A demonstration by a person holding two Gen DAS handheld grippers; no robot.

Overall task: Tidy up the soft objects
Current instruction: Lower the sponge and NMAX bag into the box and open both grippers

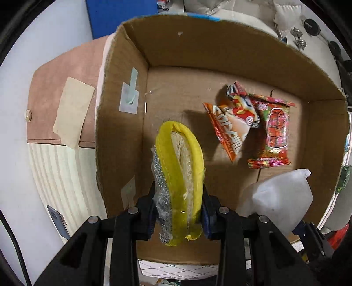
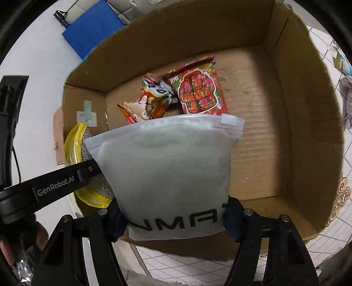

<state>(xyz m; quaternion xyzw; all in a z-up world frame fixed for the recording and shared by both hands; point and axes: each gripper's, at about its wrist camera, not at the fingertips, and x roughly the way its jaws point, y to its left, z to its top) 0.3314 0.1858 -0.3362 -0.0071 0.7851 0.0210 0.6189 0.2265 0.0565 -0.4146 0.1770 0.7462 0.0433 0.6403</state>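
Note:
My left gripper is shut on a yellow scrubber pack, a yellow-rimmed loofah pad with a silver scourer in clear wrap, held above the left side of an open cardboard box. My right gripper is shut on a frosted white zip bag with black letters, held over the box. The bag also shows in the left wrist view, and the scrubber pack shows in the right wrist view. Three snack packets lie on the box floor, also seen in the right wrist view.
The box stands on a white surface with a pink board to its left and a blue panel behind. A gridded cloth lies at the box's near edge. The box floor on the right is bare cardboard.

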